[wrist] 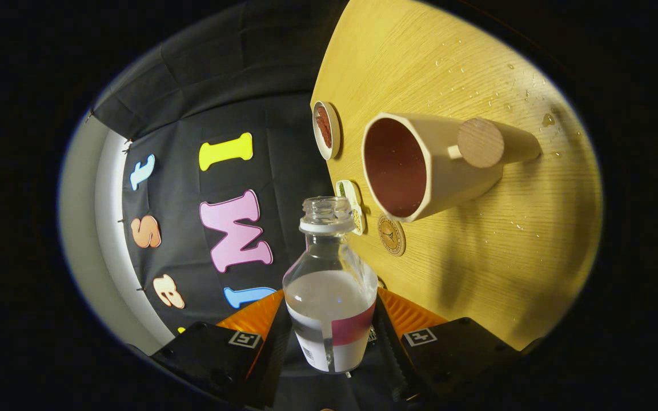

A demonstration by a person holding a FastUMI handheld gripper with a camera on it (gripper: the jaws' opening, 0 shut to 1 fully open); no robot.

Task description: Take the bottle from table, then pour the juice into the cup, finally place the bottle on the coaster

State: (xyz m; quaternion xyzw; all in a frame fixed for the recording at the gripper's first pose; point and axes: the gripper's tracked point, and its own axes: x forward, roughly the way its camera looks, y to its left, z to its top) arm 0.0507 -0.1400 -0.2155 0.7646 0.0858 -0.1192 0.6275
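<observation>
While the whole view is rolled sideways, so that the wooden table (pixel 477 240) stands as a slanted plane across the right half of the frame, the gripper (pixel 332 337) at the bottom centre has the bottle (pixel 330 297) clamped between its two fingers. Both fingers press against the bottle's labelled lower body, one on either side, closed as far as the bottle allows. This bottle is clear plastic with its cap off, the open neck pointing toward the middle of the frame. Clear liquid fills roughly its lower half, and the liquid's surface sits level across the bottle.

Just beyond the bottle's mouth, toward the upper right, is the cup (pixel 420 165), pale outside and dark reddish inside, with a round wooden knob handle on its side. Its open mouth faces the bottle's neck, the two near each other but not touching.

Three coasters lie on the table along its edge at the frame's centre: a white-rimmed one with a reddish middle (pixel 326 129) above, a pale one with a green patch (pixel 352 200) partly behind the bottle's neck, and a round tan one (pixel 391 235) below the cup. Small droplets speckle the tabletop at the upper right.
</observation>
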